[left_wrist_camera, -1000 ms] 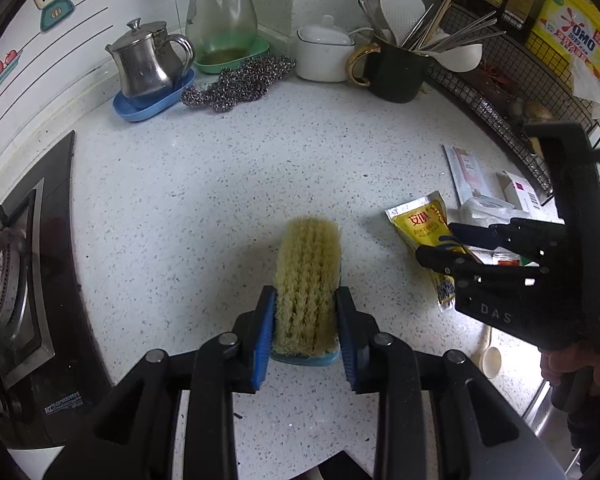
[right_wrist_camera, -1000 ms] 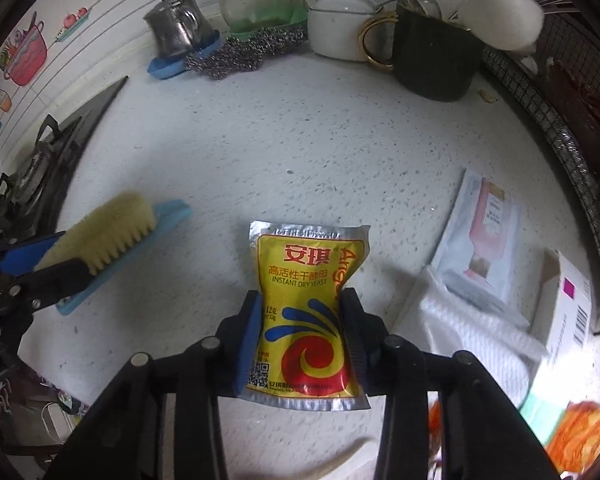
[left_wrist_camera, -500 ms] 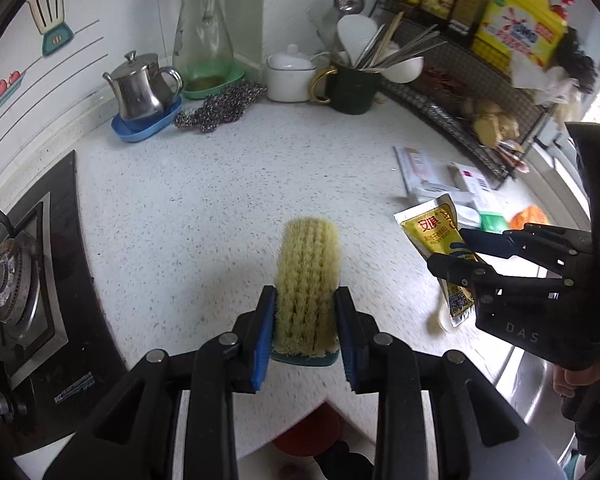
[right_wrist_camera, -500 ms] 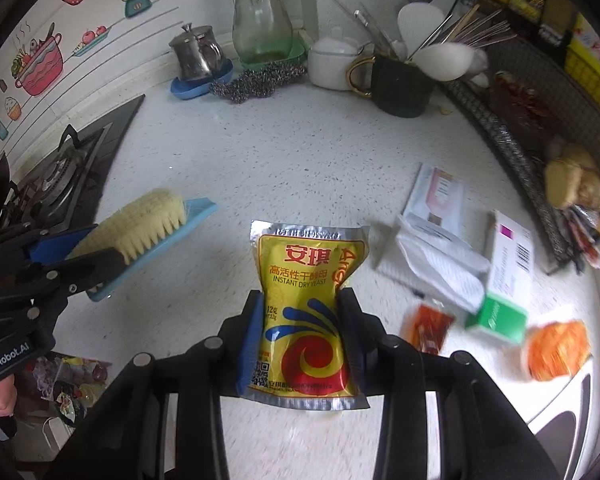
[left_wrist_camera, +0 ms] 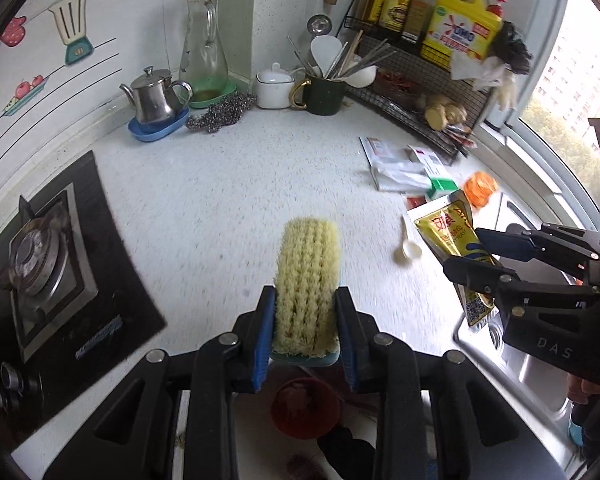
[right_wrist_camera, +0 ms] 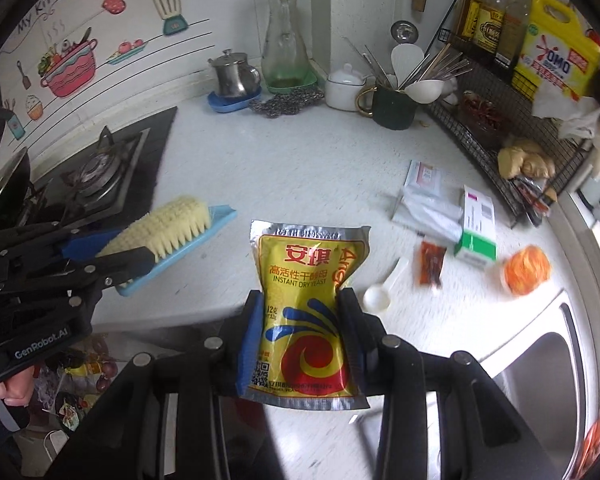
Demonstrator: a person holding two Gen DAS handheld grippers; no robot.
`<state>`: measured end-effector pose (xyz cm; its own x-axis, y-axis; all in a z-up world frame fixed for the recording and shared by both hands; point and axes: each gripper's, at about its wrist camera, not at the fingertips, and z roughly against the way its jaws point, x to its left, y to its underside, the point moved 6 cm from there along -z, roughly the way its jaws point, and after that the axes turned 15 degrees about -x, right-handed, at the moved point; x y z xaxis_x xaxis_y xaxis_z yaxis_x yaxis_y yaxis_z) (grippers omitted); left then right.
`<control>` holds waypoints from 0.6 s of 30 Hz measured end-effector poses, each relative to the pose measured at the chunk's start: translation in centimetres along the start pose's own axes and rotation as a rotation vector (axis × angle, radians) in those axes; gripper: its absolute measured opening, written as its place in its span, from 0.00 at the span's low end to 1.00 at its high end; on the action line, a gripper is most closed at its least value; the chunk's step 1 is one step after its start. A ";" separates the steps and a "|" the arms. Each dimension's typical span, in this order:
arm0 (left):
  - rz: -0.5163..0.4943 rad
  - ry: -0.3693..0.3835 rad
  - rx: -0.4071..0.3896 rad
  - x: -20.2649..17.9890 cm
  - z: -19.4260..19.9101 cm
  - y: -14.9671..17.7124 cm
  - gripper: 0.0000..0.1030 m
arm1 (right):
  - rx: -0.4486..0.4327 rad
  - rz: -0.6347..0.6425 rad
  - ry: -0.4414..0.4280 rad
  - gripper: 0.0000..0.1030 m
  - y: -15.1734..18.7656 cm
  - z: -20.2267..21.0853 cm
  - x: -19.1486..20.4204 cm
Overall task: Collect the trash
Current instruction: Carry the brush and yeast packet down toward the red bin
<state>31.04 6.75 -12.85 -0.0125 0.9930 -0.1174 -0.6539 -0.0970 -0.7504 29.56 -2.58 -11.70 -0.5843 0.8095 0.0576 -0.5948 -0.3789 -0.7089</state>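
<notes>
Gripping tight, the left gripper (left_wrist_camera: 305, 324) has its blue-padded fingers (left_wrist_camera: 263, 340) closed to the width of a scrubbing brush (left_wrist_camera: 306, 284), pinching its bristle block from both sides. The brush's long axis runs straight out along the fingers toward twelve o'clock in the left wrist view, cream bristles facing up, its light-blue back underneath. It rides in the air above the white speckled table (left_wrist_camera: 236, 200), right over the near edge.

Over on the other side, the right gripper (right_wrist_camera: 302, 334) has its fingers (right_wrist_camera: 250, 340) drawn in around a yellow yeast packet (right_wrist_camera: 306, 308), squeezing the lower half so the foil pinches into a waist. The packet stands lengthwise along the fingers, its silver top seam pointing to twelve o'clock and the printed face toward the camera. It too is held up off the table, near the front edge.

From the right wrist view the brush sits at nine o'clock, its free end angled toward two o'clock.

Left on the table at about two o'clock from the packet: a white plastic spoon (right_wrist_camera: 382, 290), a small red sachet (right_wrist_camera: 431, 264), a green-and-white box (right_wrist_camera: 476, 226), an orange wad (right_wrist_camera: 526, 270) and a clear wrapper (right_wrist_camera: 428, 208).

A steel sink (right_wrist_camera: 540, 372) lies at four o'clock.
</notes>
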 end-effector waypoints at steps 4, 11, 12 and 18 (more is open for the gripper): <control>-0.014 0.012 0.005 0.5 2.6 2.3 0.26 | -0.003 -0.014 0.007 0.35 2.2 2.3 2.5; -0.013 0.027 0.047 1.8 6.6 7.9 0.26 | 0.014 -0.023 0.010 0.35 6.0 4.4 6.6; -0.012 0.026 0.057 2.0 6.8 8.7 0.26 | 0.022 -0.026 0.008 0.35 6.6 4.5 7.0; 0.002 0.018 0.144 2.8 7.5 14.3 0.26 | 0.082 -0.031 0.002 0.35 10.5 4.0 9.1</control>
<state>15.95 8.69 -19.07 -0.0011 0.9914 -0.1308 -0.7557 -0.0865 -0.6492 15.78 -1.00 -15.83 -0.5638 0.8223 0.0771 -0.6561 -0.3892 -0.6466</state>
